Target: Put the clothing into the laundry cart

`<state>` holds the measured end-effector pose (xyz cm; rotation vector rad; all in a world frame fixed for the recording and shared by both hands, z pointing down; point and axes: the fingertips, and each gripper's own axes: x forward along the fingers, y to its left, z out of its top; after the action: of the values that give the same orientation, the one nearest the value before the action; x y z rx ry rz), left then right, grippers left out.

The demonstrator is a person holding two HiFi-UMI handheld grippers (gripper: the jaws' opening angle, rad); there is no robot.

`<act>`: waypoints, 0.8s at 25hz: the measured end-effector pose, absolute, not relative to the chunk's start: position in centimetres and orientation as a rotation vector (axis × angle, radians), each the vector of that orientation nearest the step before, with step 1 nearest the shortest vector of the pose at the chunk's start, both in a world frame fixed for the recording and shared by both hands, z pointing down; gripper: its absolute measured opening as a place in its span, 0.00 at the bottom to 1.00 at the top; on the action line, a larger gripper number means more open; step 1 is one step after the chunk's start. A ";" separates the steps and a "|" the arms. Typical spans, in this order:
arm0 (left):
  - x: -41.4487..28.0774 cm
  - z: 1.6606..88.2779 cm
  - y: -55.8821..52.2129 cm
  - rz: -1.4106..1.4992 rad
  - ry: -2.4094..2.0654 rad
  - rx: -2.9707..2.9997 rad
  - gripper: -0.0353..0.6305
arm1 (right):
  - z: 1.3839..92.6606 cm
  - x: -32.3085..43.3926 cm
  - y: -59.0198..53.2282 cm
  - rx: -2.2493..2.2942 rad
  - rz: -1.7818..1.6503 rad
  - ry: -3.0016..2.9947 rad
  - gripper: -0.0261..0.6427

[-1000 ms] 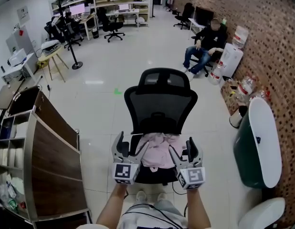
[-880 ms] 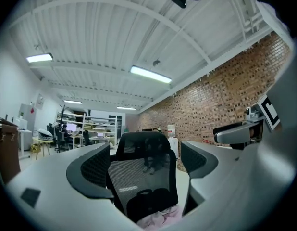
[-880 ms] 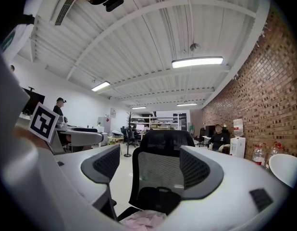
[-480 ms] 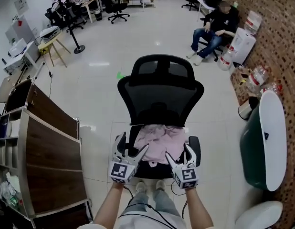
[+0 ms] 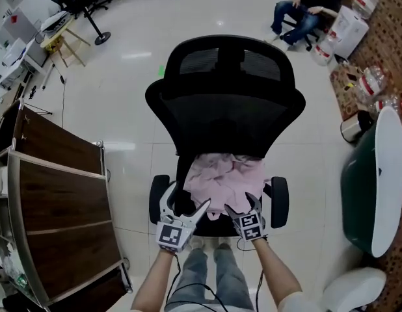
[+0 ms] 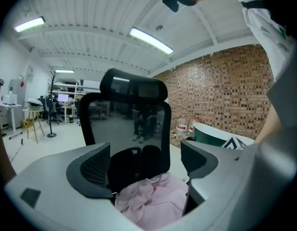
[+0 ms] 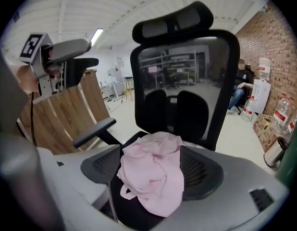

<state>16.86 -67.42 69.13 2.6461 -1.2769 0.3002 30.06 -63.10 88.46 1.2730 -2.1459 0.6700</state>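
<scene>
- Left gripper (image 5: 187,197): your jaws stand apart with nothing pinched. In the left gripper view (image 6: 146,177) the pink garment (image 6: 153,201) sits low in the gap, just ahead of the pads.
- Right gripper (image 5: 243,205): your jaws are apart here too. In the right gripper view (image 7: 155,172) the garment (image 7: 153,170) fills the gap, but the pads do not look pressed on it.
- Both grippers are at the seat's front edge, side by side, aimed at the backrest.
- The pink garment (image 5: 227,177) is a crumpled heap on the seat of the black office chair (image 5: 224,109), pushed up against the backrest.
- It has no clean long axis and is a bit wider across the seat than front to back.
- One lobe points at you and reaches the front edge, between the two grippers. A small loop of fabric hangs at its near left corner in the right gripper view.
- Edges: the backrest blocks the far side, and the left armrest (image 5: 159,197) and right armrest (image 5: 279,200) flank the seat just outside your grippers.
- Room: there is bare seat on both sides of the heap, and the space above it is clear.
- Your left: a wood-panelled cabinet (image 5: 58,200) stands near the chair with a strip of floor between.
- Your right: a green tub with a white rim (image 5: 376,187) stands well apart from the chair.
- Beyond the chair is open tiled floor (image 5: 123,90).
</scene>
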 end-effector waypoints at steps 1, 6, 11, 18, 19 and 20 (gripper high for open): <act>17.0 70.5 -67.8 0.316 -1.273 2.636 0.71 | 90.8 30.2 -63.5 1.249 0.691 -2.122 0.65; 17.3 76.7 -68.7 0.379 -1.237 2.586 0.71 | 103.0 31.2 -64.1 1.172 0.905 -1.925 0.99; 17.0 81.2 -67.5 0.450 -1.200 2.533 0.71 | 111.0 32.0 -62.8 1.193 1.069 -1.719 0.99; 15.9 86.0 -67.5 0.516 -1.186 2.469 0.71 | 116.6 32.6 -64.2 1.301 1.129 -1.526 0.96; 16.0 86.4 -67.5 0.519 -1.182 2.464 0.71 | 116.9 33.0 -64.5 1.328 1.098 -1.491 0.94; 16.1 86.5 -67.5 0.516 -1.180 2.461 0.71 | 116.9 33.4 -64.7 1.343 1.061 -1.467 0.94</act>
<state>16.09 -67.54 86.55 2.4613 -1.1802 0.5161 33.35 -64.72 116.95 1.3425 -1.4665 1.0612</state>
